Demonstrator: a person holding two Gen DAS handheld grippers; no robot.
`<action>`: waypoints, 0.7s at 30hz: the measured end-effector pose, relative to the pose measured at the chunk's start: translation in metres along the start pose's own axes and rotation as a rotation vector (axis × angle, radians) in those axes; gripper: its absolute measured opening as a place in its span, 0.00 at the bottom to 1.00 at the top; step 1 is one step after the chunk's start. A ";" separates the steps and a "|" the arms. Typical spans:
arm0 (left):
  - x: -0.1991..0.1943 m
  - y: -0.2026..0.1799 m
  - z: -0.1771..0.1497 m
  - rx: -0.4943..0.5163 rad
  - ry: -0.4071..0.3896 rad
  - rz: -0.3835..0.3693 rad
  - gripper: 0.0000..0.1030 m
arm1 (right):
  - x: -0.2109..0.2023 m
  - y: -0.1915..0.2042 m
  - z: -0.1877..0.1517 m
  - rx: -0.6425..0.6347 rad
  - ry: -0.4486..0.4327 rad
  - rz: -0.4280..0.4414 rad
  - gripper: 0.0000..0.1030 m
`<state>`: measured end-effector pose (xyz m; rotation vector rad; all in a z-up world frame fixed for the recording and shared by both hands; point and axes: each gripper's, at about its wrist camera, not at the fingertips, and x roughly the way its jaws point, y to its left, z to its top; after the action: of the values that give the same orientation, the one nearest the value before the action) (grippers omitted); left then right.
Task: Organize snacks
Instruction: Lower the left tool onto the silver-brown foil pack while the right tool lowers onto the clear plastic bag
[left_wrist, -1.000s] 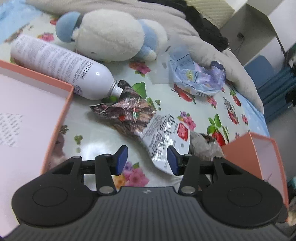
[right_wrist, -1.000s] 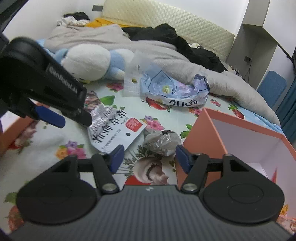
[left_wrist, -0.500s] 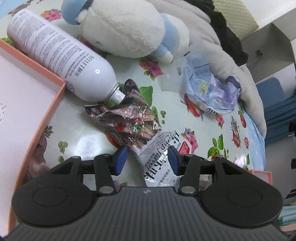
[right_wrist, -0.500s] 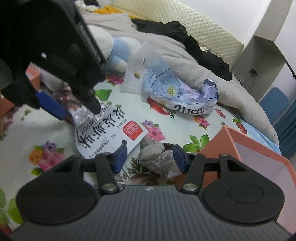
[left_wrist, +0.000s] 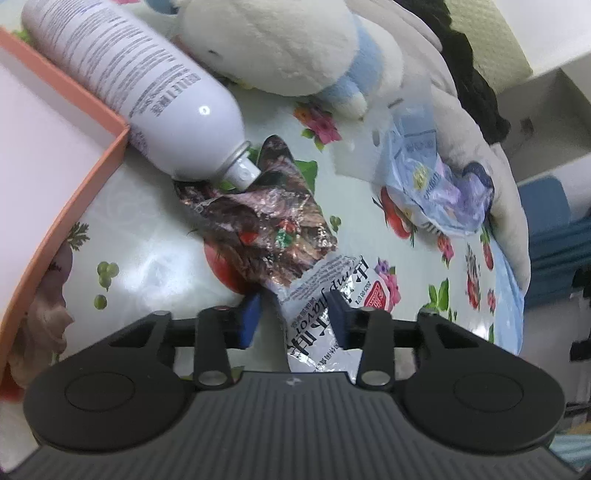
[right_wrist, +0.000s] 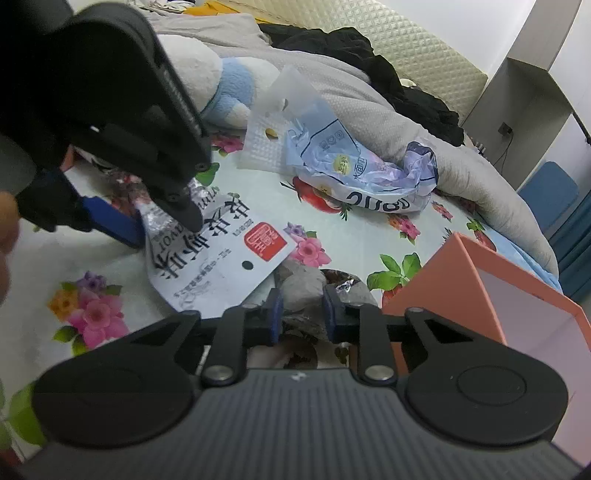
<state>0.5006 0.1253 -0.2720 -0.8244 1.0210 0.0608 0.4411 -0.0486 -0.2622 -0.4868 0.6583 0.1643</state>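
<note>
A white snack packet (left_wrist: 314, 295) with black lettering lies on the flowered sheet, its far end against a crumpled dark foil packet (left_wrist: 266, 229). My left gripper (left_wrist: 294, 315) straddles the white packet's near end. Its jaws are closing, and a thin gap still shows beside the left pad. In the right wrist view the left gripper (right_wrist: 159, 221) sits over the same packet (right_wrist: 221, 258). My right gripper (right_wrist: 303, 317) is shut on a crumpled grey wrapper (right_wrist: 303, 295) beside the orange box (right_wrist: 443, 280). A blue and white bag (right_wrist: 362, 173) lies farther back.
A white spray bottle (left_wrist: 147, 85) lies with its nozzle on the dark foil packet. A plush toy (left_wrist: 280, 40) sits behind it. An orange-rimmed box (left_wrist: 74, 192) is at the left. Grey bedding and dark clothes are piled at the back.
The left gripper moved forward and down over the white packet and its jaws narrowed. The right gripper's jaws came together on the grey wrapper.
</note>
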 end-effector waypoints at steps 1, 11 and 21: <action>0.001 0.001 0.001 -0.002 0.003 -0.003 0.34 | -0.001 -0.001 -0.001 0.003 0.001 0.004 0.24; -0.020 0.001 -0.020 0.064 -0.021 0.000 0.17 | -0.030 -0.003 -0.010 0.045 0.005 0.058 0.23; -0.081 0.023 -0.084 0.100 -0.030 0.036 0.13 | -0.087 -0.006 -0.046 0.090 0.046 0.112 0.23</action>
<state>0.3850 0.1140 -0.2443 -0.7125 1.0025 0.0520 0.3499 -0.0756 -0.2375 -0.3681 0.7357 0.2289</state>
